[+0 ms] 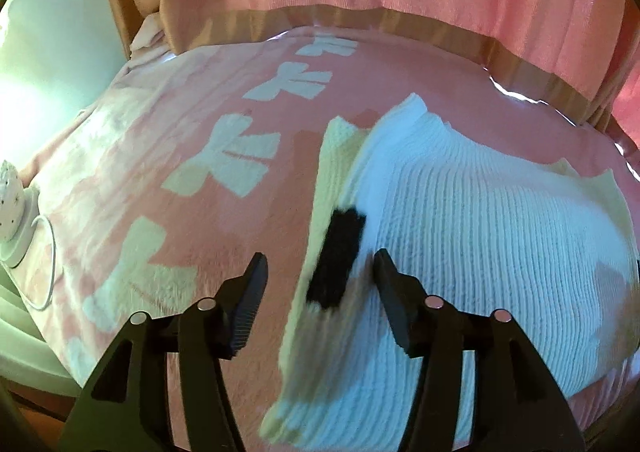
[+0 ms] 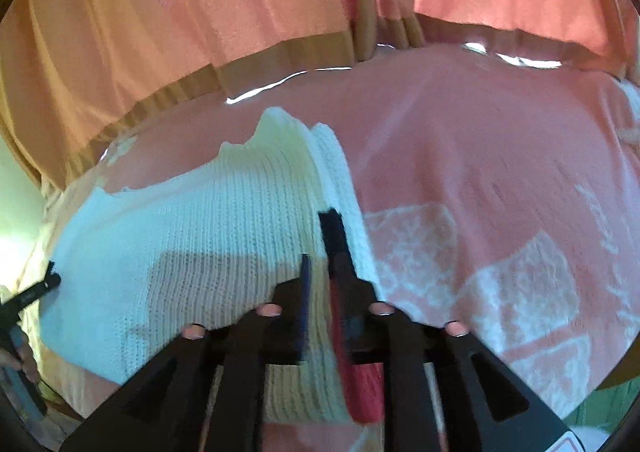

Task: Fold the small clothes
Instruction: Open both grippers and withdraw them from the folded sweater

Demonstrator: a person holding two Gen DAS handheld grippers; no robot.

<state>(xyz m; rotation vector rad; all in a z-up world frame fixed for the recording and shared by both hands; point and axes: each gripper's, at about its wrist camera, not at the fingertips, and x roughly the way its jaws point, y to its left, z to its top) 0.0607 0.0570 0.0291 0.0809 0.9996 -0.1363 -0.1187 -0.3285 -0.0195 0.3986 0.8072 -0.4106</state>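
Two grippers are working over one white knitted garment point(image 1: 480, 220), which is lying flat on a pink blanket with pale bows point(image 1: 224, 160) that is covering the bed. The left gripper point(image 1: 320, 272) is hovering over the garment's left edge with its jaws standing apart and gripping nothing; a black patch point(image 1: 338, 260) on the fabric is showing between them. The right gripper point(image 2: 324, 272) is sitting at the right edge, its jaws only narrowly parted, and I cannot tell whether fabric is caught there. For a neat fold, I think both grippers should be pinching matching edges at equal height and lifting together, keeping the knit from stretching.
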